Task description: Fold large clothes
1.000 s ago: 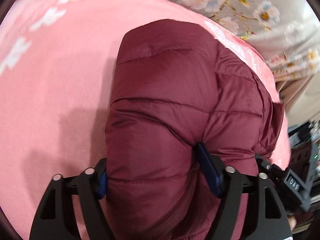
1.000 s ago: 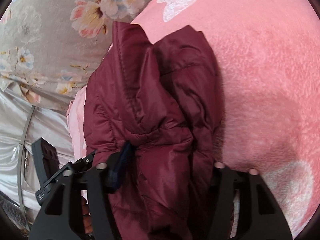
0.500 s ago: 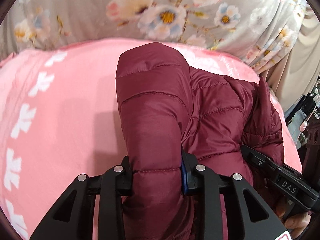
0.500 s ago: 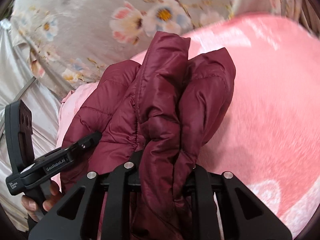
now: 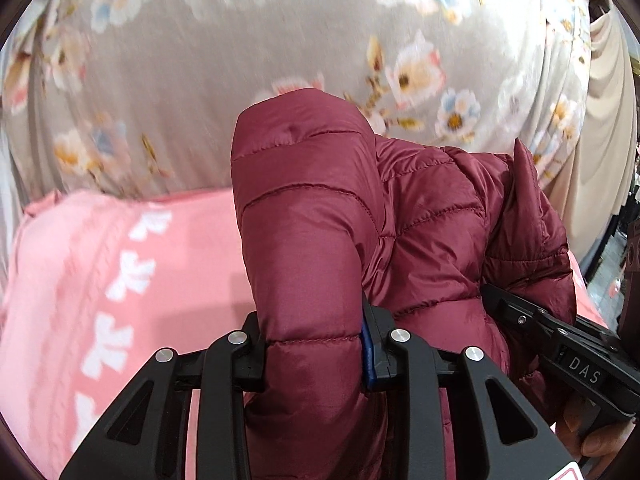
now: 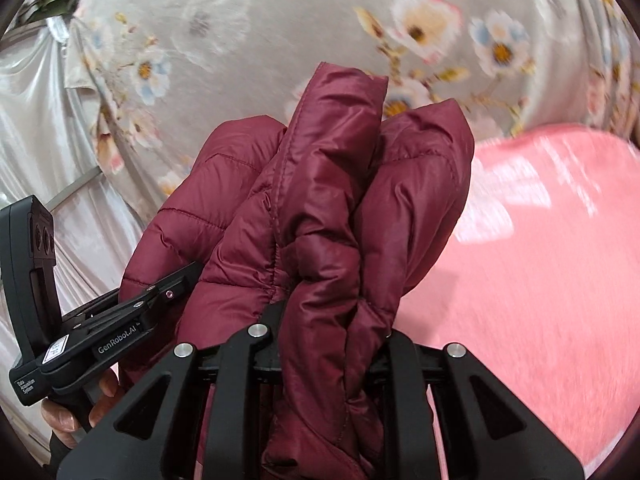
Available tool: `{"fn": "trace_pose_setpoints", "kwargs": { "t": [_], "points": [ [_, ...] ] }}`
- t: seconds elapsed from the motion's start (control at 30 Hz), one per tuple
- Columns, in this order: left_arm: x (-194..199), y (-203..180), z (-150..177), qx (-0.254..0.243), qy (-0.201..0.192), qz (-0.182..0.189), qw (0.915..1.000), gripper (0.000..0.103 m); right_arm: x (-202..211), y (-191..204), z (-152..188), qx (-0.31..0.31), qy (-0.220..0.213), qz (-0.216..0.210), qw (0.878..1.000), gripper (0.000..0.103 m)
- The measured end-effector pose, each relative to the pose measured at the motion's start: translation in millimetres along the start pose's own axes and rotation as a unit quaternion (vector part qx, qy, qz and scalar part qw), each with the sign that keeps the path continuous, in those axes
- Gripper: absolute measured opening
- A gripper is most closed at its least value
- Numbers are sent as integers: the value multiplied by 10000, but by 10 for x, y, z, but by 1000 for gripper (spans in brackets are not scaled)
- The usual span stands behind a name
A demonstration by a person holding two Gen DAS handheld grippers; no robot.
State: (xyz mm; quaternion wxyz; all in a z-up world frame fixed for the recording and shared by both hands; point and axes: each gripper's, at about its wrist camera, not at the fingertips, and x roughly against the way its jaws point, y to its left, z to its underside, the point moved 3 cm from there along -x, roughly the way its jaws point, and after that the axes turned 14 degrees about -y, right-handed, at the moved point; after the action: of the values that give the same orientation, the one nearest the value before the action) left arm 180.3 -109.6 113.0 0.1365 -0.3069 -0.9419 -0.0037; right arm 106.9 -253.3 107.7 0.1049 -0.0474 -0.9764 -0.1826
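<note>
A dark red quilted puffer jacket [image 5: 420, 232] hangs lifted above a pink blanket. My left gripper [image 5: 314, 354] is shut on a thick padded fold of it, the blue pad pressing its right side. My right gripper [image 6: 326, 328] is shut on a bunched edge of the same jacket [image 6: 328, 200]. In the left wrist view the right gripper's body [image 5: 560, 344] shows at the lower right, held by a hand. At the lower left of the right wrist view is the left gripper's body [image 6: 100, 336], also in a hand. The jacket's lower part is hidden behind the fingers.
A pink blanket with white leaf shapes [image 5: 120, 280] covers the surface below; it appears again in the right wrist view [image 6: 540, 280]. A grey floral cloth [image 5: 280, 40] rises behind it. Pale curtains [image 6: 36, 120] hang to the side.
Both grippers closed on the jacket and rose with it, lifting it off the blanket. The views tilted up, so the floral cloth now fills the upper half.
</note>
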Motion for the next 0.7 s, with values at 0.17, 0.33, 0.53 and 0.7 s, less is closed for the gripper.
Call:
{"fn": "trace_pose_setpoints", "kwargs": {
  "t": [0.17, 0.33, 0.53, 0.7],
  "points": [
    [-13, 330, -191, -101, -347, -132, 9993, 28, -238, 281, -118, 164, -140, -210, 9995, 16],
    [-164, 681, -178, -216, -451, -241, 9985, 28, -644, 453, -67, 169, -70, -402, 9990, 16],
    [-509, 1096, -8, -237, -333, -348, 9986, 28, -1139, 487, 148, 181, 103, -470, 9987, 16],
    [-801, 1338, 229, -194, -205, -327, 9991, 28, -1525, 449, 396, 150, 323, -404, 9985, 16]
  ]
}}
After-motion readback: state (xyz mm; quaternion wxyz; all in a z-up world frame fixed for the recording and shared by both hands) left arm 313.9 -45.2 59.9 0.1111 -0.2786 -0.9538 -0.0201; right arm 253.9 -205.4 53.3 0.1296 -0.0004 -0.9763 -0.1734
